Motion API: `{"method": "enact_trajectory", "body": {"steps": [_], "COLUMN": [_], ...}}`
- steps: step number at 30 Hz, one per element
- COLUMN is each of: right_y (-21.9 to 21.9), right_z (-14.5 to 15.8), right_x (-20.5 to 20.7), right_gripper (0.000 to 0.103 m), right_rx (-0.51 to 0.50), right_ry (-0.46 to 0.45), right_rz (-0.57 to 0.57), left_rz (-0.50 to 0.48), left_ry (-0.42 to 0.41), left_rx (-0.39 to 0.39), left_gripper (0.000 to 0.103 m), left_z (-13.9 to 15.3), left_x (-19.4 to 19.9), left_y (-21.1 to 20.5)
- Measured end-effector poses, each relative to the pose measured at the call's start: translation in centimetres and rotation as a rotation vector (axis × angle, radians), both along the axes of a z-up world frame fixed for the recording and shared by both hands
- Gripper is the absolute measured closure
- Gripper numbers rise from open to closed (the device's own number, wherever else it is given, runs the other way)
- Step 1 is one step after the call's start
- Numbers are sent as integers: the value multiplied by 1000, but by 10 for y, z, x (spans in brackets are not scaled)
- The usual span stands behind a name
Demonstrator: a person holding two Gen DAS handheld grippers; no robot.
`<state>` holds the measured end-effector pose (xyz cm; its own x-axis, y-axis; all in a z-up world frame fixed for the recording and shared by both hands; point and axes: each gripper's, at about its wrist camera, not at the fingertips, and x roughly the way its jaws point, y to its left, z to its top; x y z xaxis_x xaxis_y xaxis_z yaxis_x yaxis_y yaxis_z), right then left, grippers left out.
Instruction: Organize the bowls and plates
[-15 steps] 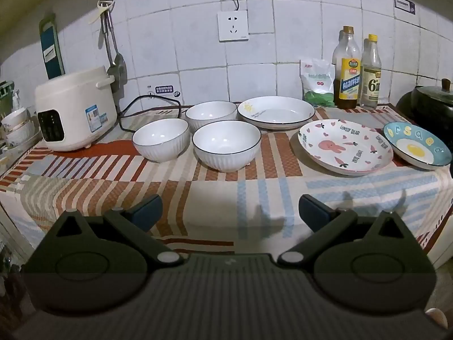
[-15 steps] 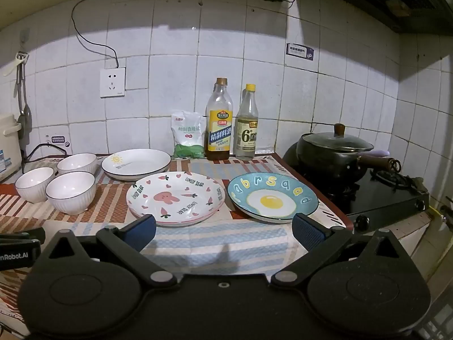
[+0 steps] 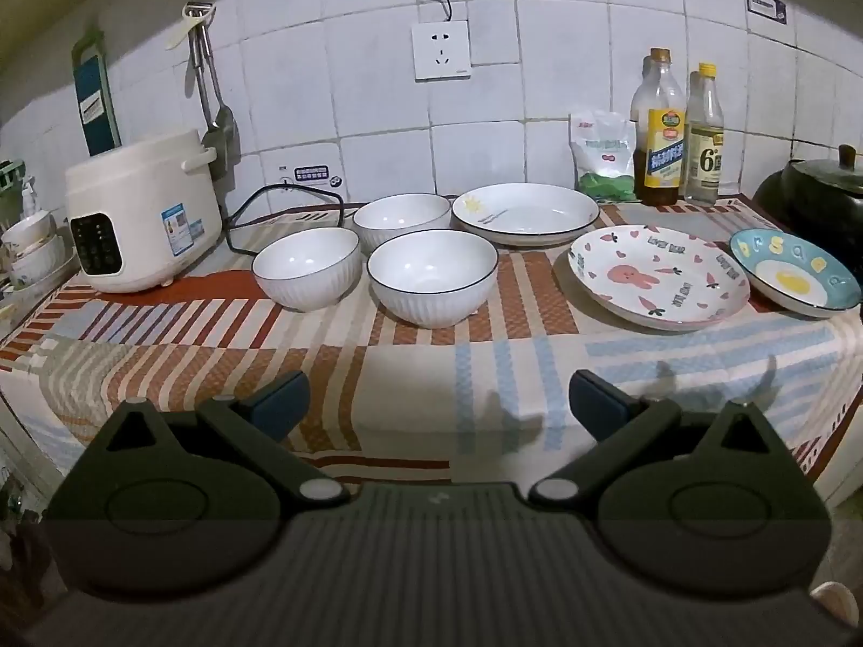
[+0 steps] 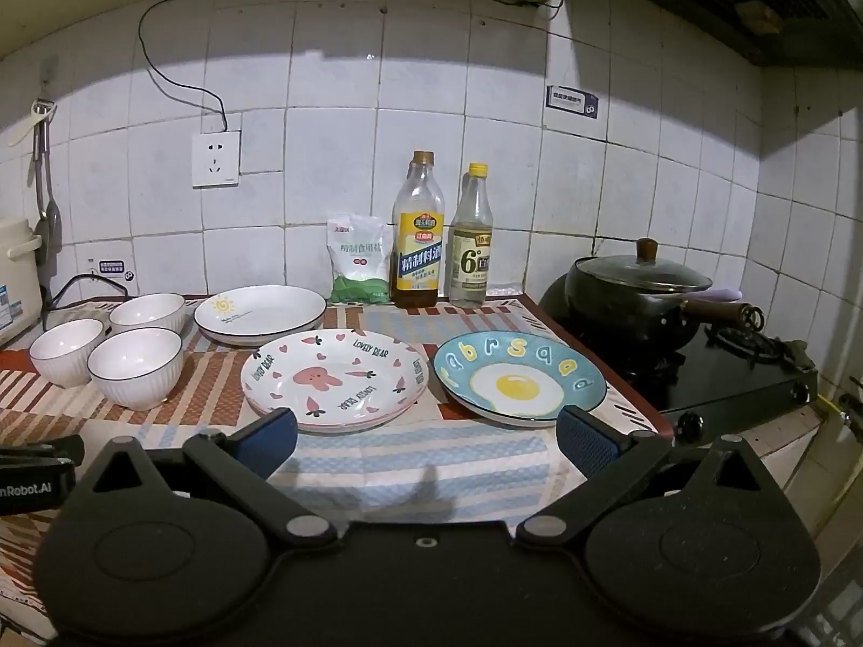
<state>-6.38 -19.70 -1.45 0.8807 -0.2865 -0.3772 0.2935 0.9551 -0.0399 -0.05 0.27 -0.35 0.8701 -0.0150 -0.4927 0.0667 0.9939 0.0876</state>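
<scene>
Three white ribbed bowls stand on the striped cloth: a left one (image 3: 306, 275), a back one (image 3: 402, 218) and a front one (image 3: 432, 276); the front one also shows in the right wrist view (image 4: 136, 366). A white plate with a sun (image 3: 524, 213) lies behind. A rabbit plate (image 3: 658, 276) (image 4: 334, 377) and a blue egg plate (image 3: 794, 277) (image 4: 519, 377) lie to the right. My left gripper (image 3: 436, 404) is open and empty, in front of the bowls. My right gripper (image 4: 426, 442) is open and empty, just short of the rabbit and egg plates.
A white rice cooker (image 3: 141, 215) with its cord stands at the left. Two bottles (image 4: 418, 232) and a salt bag (image 4: 357, 261) stand at the wall. A black lidded pot (image 4: 639, 291) sits on the stove at the right. Stacked bowls (image 3: 29, 248) are at the far left.
</scene>
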Motion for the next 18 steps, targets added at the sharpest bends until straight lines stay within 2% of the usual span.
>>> {"method": "enact_trajectory", "body": {"steps": [8,13,18], "right_y": [1,2,2], "right_z": [1,0,0], "right_x": [1,2,2], "right_gripper": [0,0,0], "right_rx": [2,2,3], "right_ry": [2,3,2], "right_rz": [1,0,-1], "left_rz": [-7,3,-8], "left_ry": [11,-3,-4], "left_rx": [-26,-7,-43], "left_gripper": [0,0,0], "left_z": [1,2,4], "left_x": [-1,-2,-3], "left_y": [3,3,7]}}
